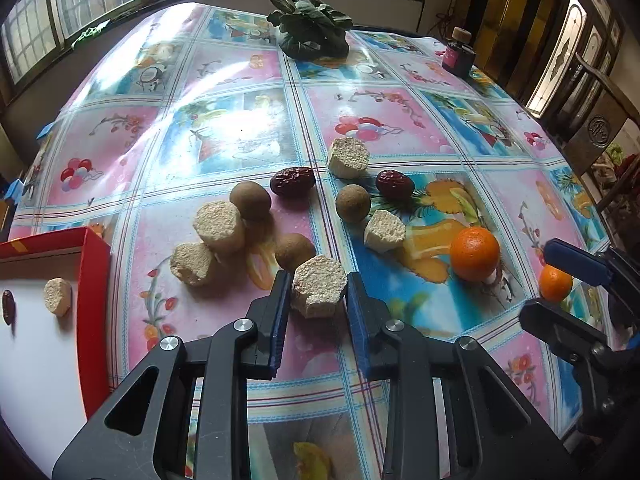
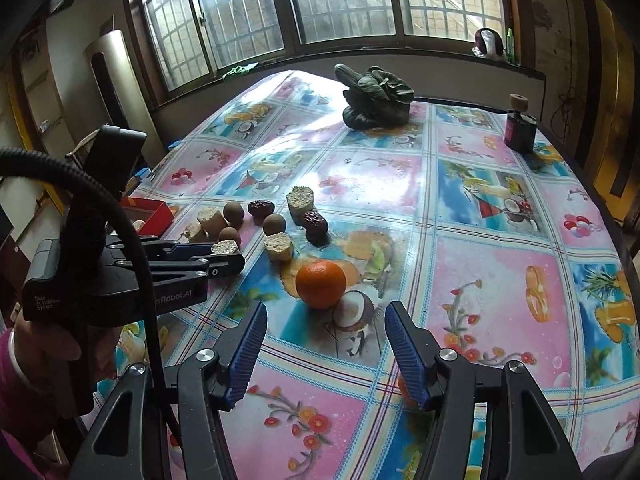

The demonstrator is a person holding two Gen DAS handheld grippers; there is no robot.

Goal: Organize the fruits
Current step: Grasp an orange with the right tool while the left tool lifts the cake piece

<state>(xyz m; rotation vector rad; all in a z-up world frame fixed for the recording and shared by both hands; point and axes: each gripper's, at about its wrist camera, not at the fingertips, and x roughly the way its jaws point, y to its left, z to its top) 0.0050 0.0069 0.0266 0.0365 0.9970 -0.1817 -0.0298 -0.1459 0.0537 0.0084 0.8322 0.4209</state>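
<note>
Fingers of the left gripper (image 1: 319,292) are pinching a beige chunk (image 1: 319,291) just above the tablecloth (image 1: 224,136), beside the red box (image 1: 94,280). The right gripper (image 2: 325,346) is hanging wide open, holding nothing, with a big orange (image 2: 321,284) sitting just ahead of its tips.

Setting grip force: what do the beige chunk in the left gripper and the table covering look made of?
Beige chunk: looks dry, porous and crumbly, with a matte grainy top and paler faceted sides, possibly a pressed cake; exact material unclear. Table covering: likely glossy plastic or oilcloth, judging by its window glare and printed pattern.
</note>
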